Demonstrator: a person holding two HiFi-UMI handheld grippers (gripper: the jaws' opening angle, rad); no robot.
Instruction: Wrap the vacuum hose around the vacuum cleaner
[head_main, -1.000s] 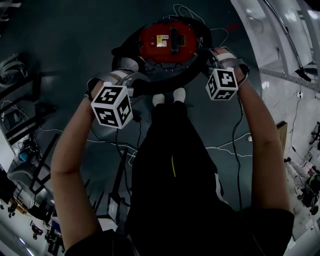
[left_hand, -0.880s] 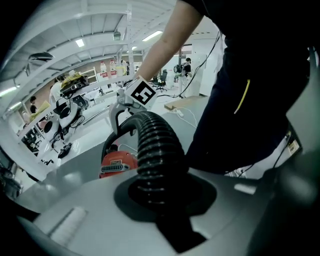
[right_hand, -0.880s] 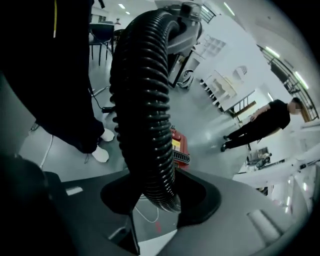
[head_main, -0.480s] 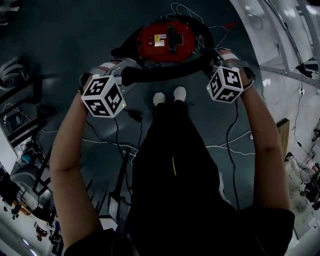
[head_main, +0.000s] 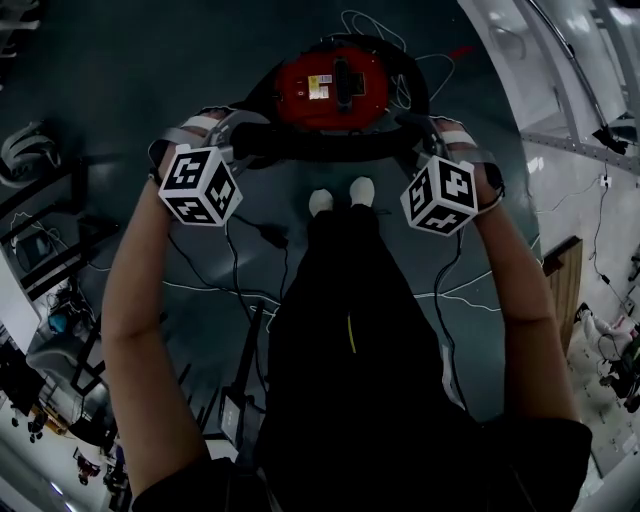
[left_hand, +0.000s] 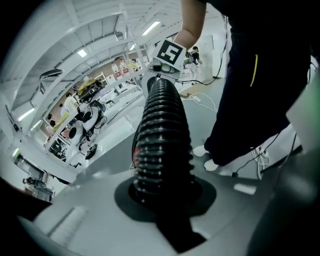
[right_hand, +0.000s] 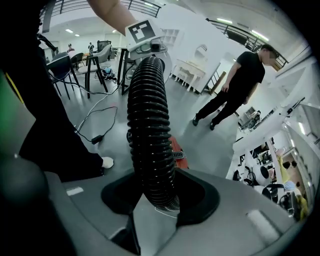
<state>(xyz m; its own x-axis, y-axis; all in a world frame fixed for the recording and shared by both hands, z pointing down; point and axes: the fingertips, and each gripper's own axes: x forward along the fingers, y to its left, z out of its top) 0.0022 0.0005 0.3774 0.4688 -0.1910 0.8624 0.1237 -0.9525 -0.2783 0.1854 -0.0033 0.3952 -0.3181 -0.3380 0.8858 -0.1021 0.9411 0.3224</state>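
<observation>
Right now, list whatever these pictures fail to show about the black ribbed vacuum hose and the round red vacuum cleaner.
- Head view: where the black ribbed vacuum hose joins the round red vacuum cleaner. The picture is too dark there to trace it.
- Head view: the print on the cleaner's yellow label. It is too small to read.
- Both gripper views: most of the cleaner. The hose covers all but a red sliver.
</observation>
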